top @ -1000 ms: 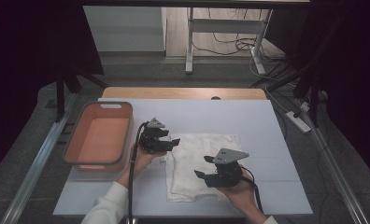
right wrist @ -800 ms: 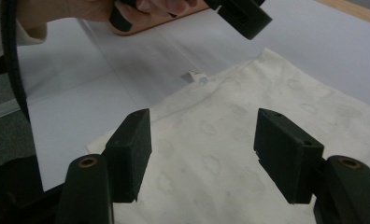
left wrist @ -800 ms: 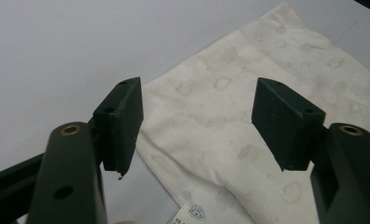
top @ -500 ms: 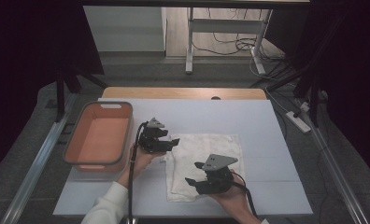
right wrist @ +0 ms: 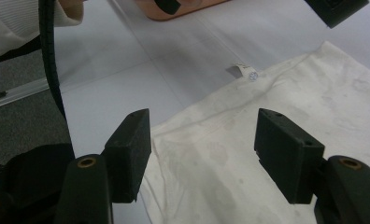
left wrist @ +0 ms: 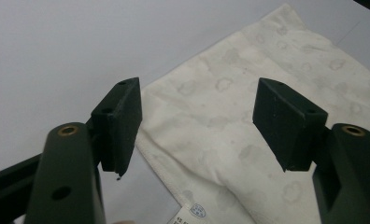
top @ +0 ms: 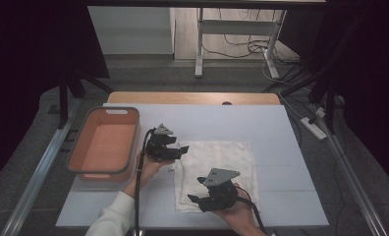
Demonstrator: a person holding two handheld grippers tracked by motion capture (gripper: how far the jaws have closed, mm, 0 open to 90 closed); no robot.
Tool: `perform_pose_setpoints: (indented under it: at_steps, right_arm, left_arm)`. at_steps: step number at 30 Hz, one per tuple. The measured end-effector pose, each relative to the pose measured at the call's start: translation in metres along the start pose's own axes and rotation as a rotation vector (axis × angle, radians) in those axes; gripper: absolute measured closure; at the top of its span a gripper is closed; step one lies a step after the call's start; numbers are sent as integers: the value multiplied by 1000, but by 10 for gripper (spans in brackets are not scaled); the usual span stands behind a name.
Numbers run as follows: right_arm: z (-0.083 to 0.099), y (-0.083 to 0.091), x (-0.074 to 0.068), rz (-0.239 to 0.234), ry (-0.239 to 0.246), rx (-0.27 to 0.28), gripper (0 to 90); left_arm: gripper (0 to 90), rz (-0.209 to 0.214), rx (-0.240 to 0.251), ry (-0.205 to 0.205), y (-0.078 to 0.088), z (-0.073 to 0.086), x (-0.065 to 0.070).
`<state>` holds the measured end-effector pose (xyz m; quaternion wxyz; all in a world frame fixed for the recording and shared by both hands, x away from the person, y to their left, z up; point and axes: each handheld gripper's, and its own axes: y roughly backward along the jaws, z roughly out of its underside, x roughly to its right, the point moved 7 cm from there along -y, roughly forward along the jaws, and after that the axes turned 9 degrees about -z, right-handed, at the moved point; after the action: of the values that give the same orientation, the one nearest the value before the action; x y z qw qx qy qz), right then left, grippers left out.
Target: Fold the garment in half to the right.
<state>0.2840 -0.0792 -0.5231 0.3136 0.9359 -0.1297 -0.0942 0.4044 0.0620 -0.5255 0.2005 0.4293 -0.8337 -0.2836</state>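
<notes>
While both grippers hover with jaws parted and empty, the white cloth (top: 217, 172) lies flat just beneath and ahead of each. The left gripper (top: 181, 150) points at the cloth's far-left corner, its edge running between the jaws; the right gripper (top: 195, 200) stands over the near-left corner, likewise straddling the hem. Each hand is nearest its own corner. The small tag (right wrist: 249, 73) sits on the left edge between them. The orange bin (top: 104, 142) is beyond the left hand, clear of the path.
</notes>
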Motion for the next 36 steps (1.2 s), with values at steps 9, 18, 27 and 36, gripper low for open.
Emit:
perform_pose_setpoints:
  at_steps: [9, 18, 27, 36]
  right_arm:
    - [1, -16, -10, -21, 8, -35, 360]
    - [11, -38, -15, -50, 0, -100, 345]
    - [15, -52, -24, -64, 13, -149, 335]
    - [22, -66, -29, -51, 46, -208, 324]
  left_arm:
    - [324, 1, -11, -1, -2, 1, 0]
    - [321, 2, -16, -2, -3, 2, 1]
    - [319, 3, -23, 4, -4, 3, 0]
    - [314, 3, -37, 8, -6, 5, -2]
